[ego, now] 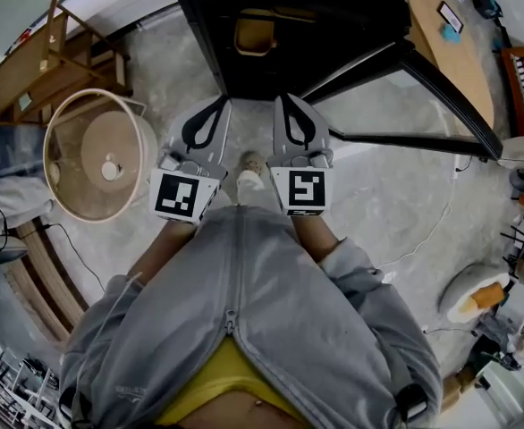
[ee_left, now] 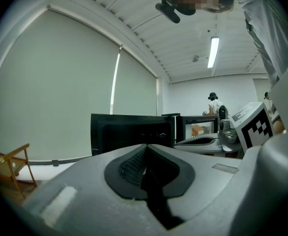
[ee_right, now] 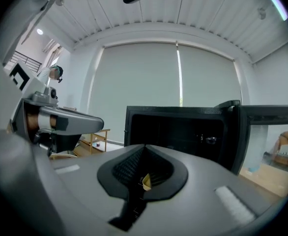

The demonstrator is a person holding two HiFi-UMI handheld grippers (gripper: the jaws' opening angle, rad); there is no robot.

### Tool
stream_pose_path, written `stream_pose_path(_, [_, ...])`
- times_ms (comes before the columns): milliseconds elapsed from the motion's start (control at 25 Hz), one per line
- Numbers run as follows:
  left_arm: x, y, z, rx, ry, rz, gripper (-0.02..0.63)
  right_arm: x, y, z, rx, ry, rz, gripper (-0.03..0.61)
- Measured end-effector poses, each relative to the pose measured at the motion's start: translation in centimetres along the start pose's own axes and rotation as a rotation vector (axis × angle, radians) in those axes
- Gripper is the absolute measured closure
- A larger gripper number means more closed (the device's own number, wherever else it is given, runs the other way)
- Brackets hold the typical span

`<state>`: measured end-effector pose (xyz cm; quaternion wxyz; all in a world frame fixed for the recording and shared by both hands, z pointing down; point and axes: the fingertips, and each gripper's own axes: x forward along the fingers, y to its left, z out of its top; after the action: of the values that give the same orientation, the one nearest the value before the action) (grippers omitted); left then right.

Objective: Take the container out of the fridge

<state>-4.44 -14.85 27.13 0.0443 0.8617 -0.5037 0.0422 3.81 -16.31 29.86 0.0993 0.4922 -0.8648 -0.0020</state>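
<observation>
Early stage: one black box fridge (ego: 333,16), its one door (ego: 441,96) already open; one yellowish container (ego: 255,32) sits inside, untouched; two grey grippers, left gripper (ego: 219,105) and right gripper (ego: 285,105), short of it, fingers clenched, no container in them; reach, grip, pull-out left.

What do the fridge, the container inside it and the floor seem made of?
The fridge: black, smooth, likely painted metal or plastic; faint sheen on its edges. The container: yellowish-brown, probably plastic, but too dim inside to be sure. The floor: pale grey stone or tile, mottled veining, slight polish.
</observation>
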Motion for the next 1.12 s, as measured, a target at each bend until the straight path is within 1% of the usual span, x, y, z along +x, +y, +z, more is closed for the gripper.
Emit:
stream_pose_path(80, [1.0,0.5,-0.3,0.003,0.009,-0.002,0.609,0.9,-0.5,-0.8,0.008,0.012,0.004,0.578])
stream_pose_path(280, [1.8,1.3,-1.7,0.012,0.029,-0.014,0.609,1.7,-0.1,-3.3,0.038,0.054,0.002,0.577])
stream_pose_path(480, [3.0,1.9,-3.6,0.029,0.057,-0.063,0.609,3.4,0.1,-5.5,0.062,0.094,-0.023,0.578])
stream_pose_path(640, [4.3,3.2,-6.0,0.022,0.059,-0.093,0.609,5.8,0.4,-7.9,0.031,0.087,-0.022,0.573])
stream_pose_path(760, [5.3,3.9,-7.9,0.032,0.061,-0.111,0.609,7.4,0.4,-9.7,0.011,0.091,-0.036,0.549])
stream_pose_path(880, [6.0,4.2,-9.6,0.015,0.05,-0.129,0.609,8.6,0.5,-11.7,-0.008,0.11,-0.048,0.534])
stream_pose_path(1000, [6.4,4.9,-12.0,-0.03,0.076,-0.14,0.609,10.0,1.0,-14.0,-0.003,0.128,-0.047,0.525])
stream_pose_path(1120, [7.7,5.5,-13.8,-0.039,0.083,-0.151,0.609,11.5,0.7,-16.1,-0.001,0.143,-0.057,0.514])
